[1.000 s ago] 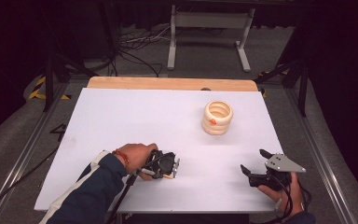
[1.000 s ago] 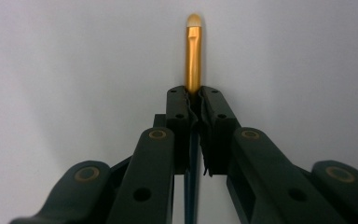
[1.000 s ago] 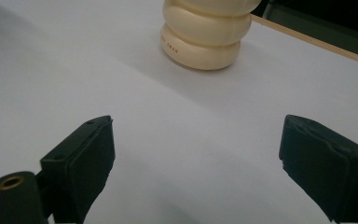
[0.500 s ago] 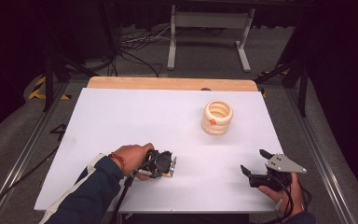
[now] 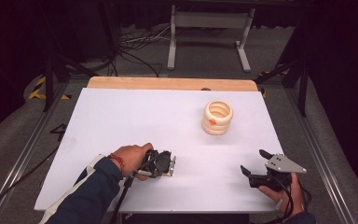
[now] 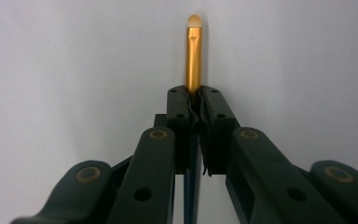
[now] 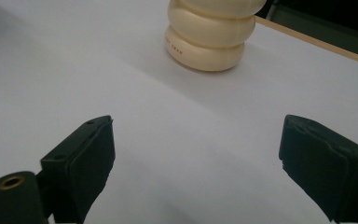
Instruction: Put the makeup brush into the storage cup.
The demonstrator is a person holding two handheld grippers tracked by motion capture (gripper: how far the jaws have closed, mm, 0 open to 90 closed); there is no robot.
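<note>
My left gripper (image 6: 195, 100) is clamped on a small brush (image 6: 194, 51); gold metal sleeve and a pale rounded tip stick out past the jaws, a dark handle runs back between them; in the high view that gripper (image 5: 161, 163) sits low over the white table (image 5: 121, 121), near its front edge, left of centre; whether the brush touches the surface, cannot tell. My right gripper (image 7: 196, 168) is spread wide, nothing between the jaws; it hovers near the front right of the table (image 5: 261, 170), aimed at a cream ribbed holder (image 7: 209, 32). The holder (image 5: 217, 116) stands upright toward the back right, well apart from both grippers; it carries a small orange mark on its side.

Judgement: brush looks light, thin, stiff; the metal sleeve likely slippery, so my grip at the sleeve-handle joint seems sensible, tip soft so keep pressure off it. Holder looks light, could tip if nudged; best taken around its ribbed sides.
</note>
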